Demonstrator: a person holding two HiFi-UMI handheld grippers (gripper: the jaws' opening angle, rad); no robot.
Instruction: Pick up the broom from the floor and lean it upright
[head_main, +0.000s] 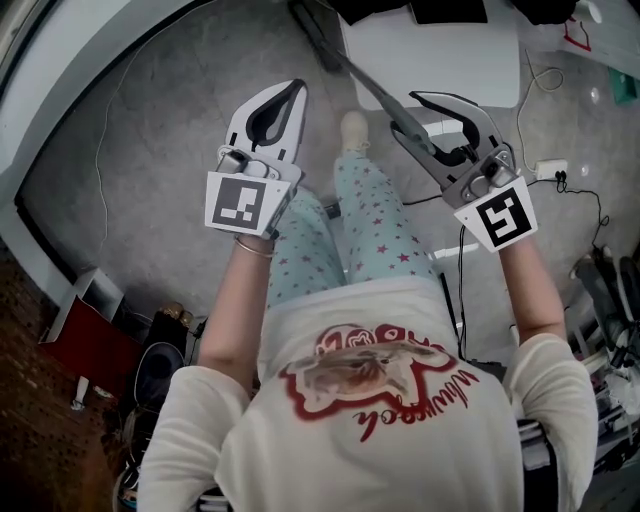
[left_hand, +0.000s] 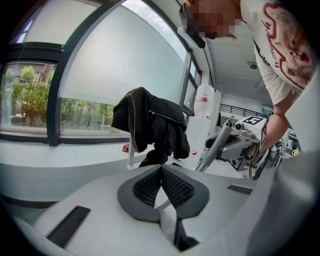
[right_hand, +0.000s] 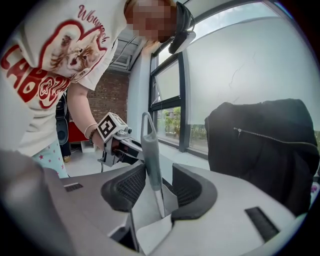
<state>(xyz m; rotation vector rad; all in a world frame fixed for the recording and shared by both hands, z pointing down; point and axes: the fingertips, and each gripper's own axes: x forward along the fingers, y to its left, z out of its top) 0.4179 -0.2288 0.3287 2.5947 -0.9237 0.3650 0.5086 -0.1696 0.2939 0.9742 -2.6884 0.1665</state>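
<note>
The broom's grey handle (head_main: 370, 88) slants from the floor at the top of the head view up into my right gripper (head_main: 405, 112). That gripper is shut on it. In the right gripper view the handle (right_hand: 150, 160) stands between the narrowly set jaws, pressed against the left pad. The broom's head is out of clear sight at the frame's top edge. My left gripper (head_main: 296, 88) hangs beside it, shut and empty, with its dark pads (left_hand: 175, 187) meeting. From the left gripper view, the right gripper (left_hand: 240, 137) shows with the handle (left_hand: 212, 152) slanting down from it.
A black jacket (left_hand: 150, 125) hangs over a white chair by the window, also in the right gripper view (right_hand: 265, 150). A white table (head_main: 430, 45) stands ahead. Cables and a power strip (head_main: 550, 170) lie at right. A red cabinet (head_main: 90, 340) stands back left. The person's legs (head_main: 365, 220) are between the grippers.
</note>
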